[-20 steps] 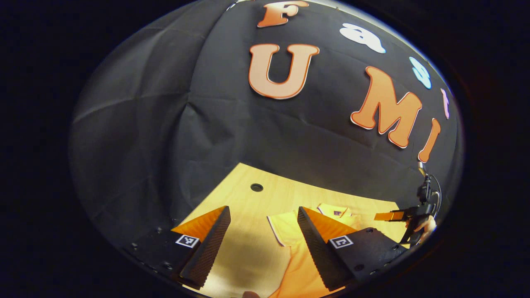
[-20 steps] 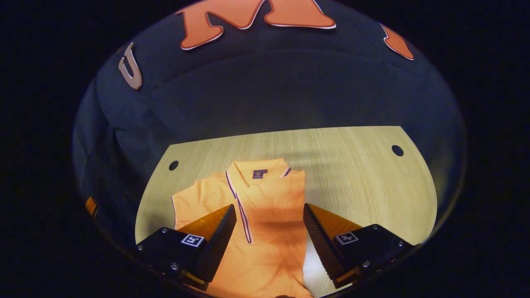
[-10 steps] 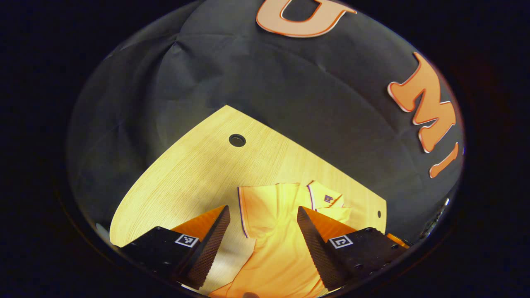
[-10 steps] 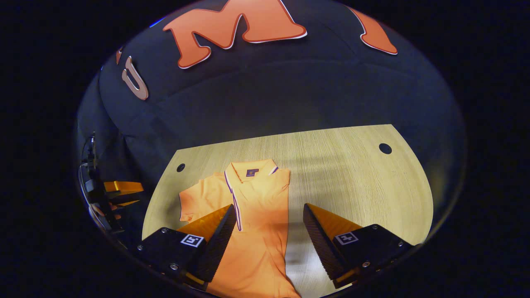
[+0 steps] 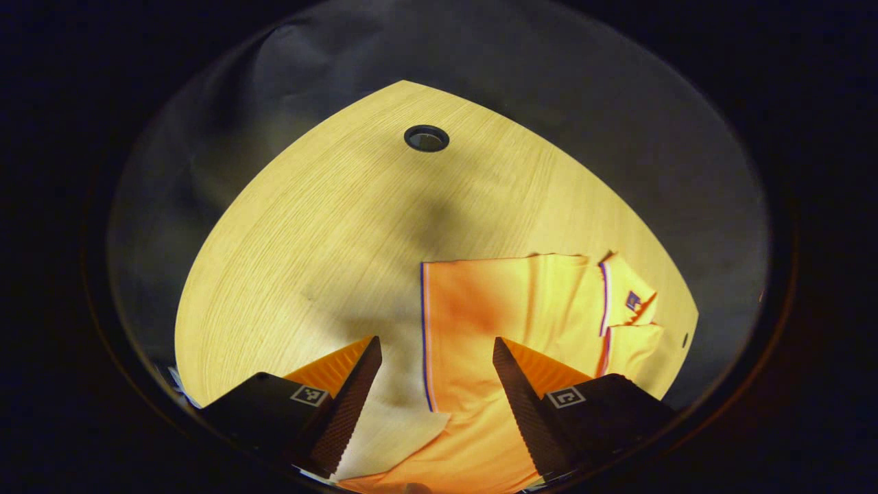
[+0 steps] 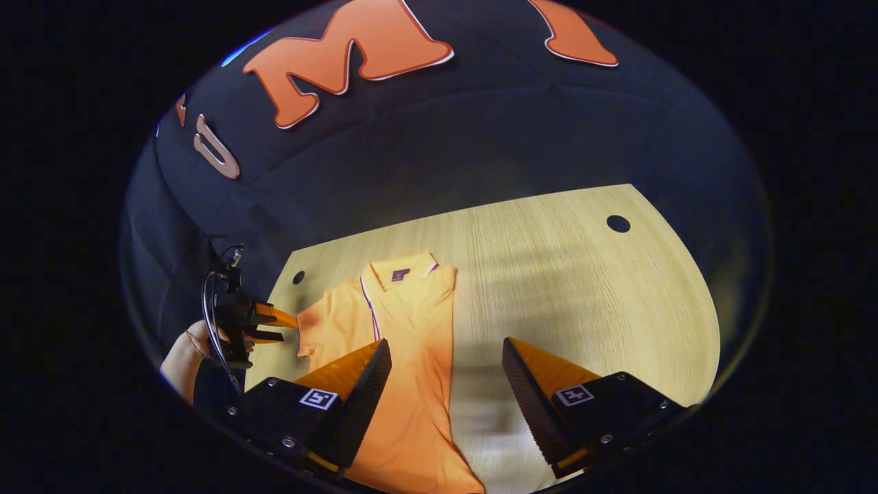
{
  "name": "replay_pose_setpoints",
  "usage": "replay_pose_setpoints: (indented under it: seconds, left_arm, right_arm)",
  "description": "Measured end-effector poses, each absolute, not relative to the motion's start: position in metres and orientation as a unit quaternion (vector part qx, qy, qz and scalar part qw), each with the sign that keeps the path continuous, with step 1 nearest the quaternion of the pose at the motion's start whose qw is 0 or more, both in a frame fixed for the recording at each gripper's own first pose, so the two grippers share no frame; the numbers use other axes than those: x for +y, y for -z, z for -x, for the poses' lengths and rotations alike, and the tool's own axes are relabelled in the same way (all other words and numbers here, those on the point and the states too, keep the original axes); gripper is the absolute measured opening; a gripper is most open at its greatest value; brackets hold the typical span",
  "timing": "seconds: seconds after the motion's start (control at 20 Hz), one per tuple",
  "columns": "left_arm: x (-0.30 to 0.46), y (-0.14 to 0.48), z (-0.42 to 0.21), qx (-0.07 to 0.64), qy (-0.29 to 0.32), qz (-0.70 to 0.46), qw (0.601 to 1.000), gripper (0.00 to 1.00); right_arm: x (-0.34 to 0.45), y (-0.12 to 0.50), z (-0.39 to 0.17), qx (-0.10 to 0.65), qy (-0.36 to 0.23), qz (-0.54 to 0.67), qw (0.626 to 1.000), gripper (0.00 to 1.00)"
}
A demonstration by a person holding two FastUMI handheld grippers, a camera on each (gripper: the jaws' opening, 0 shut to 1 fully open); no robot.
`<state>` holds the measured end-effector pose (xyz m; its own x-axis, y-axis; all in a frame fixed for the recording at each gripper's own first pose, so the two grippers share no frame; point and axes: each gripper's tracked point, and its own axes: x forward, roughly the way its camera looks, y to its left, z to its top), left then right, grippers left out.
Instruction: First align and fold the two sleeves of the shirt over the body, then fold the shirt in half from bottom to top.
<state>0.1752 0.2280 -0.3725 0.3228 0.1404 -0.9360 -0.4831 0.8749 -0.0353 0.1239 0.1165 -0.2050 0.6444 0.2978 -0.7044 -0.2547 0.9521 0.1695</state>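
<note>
In the left gripper view, my left gripper (image 5: 436, 384) stands open and holds nothing. The orange polo shirt (image 5: 521, 309) lies flat on the wooden surface (image 5: 329, 233). Its left sleeve (image 5: 466, 322) is spread out sideways, and the striped cuff edge runs just between my two fingers, slightly ahead of them. The collar (image 5: 627, 298) lies to the right of the sleeve, so the fold must go to that side, across the body.

In the right gripper view, my right gripper (image 6: 446, 384) is also open and empty. The shirt (image 6: 405, 357) lies with its long axis going away from me, collar (image 6: 405, 271) at the far end. On its right side I see a straight edge; I judge that sleeve is already folded. The left gripper (image 6: 274, 324) shows at far left, just beside the spread sleeve (image 6: 326, 322). I judge this hand is the nearer one for the coming fold.
</note>
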Motion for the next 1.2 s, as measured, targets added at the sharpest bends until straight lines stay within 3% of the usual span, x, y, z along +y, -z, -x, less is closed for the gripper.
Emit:
replay_pose_setpoints:
  seconds: [0.45, 0.65, 0.75, 0.8, 0.9, 1.2]
  left_arm:
    - [0.236, 0.402, -0.168, 0.592, -0.234, 0.1, 0.765, 0.99]
    - [0.233, 0.401, -0.175, 0.587, -0.22, 0.082, 0.775, 0.89]
    - [0.229, 0.401, -0.18, 0.586, -0.214, 0.079, 0.778, 0.39]
    - [0.227, 0.401, -0.182, 0.586, -0.211, 0.079, 0.779, 0.23]
    - [0.225, 0.4, -0.187, 0.573, -0.197, 0.069, 0.793, 0.02]
    - [0.221, 0.381, -0.188, 0.559, -0.192, 0.035, 0.806, 0.01]
  right_arm:
    - [0.102, 0.234, -0.12, 0.427, -0.157, -0.065, 0.888, 0.99]
    - [0.102, 0.229, -0.123, 0.424, -0.165, -0.09, 0.886, 0.99]
    - [0.101, 0.226, -0.125, 0.422, -0.167, -0.1, 0.885, 0.99]
    - [0.1, 0.224, -0.125, 0.42, -0.168, -0.102, 0.886, 0.99]
    - [0.099, 0.227, -0.126, 0.419, -0.168, -0.099, 0.887, 0.99]
    - [0.096, 0.234, -0.121, 0.424, -0.171, -0.092, 0.885, 0.99]
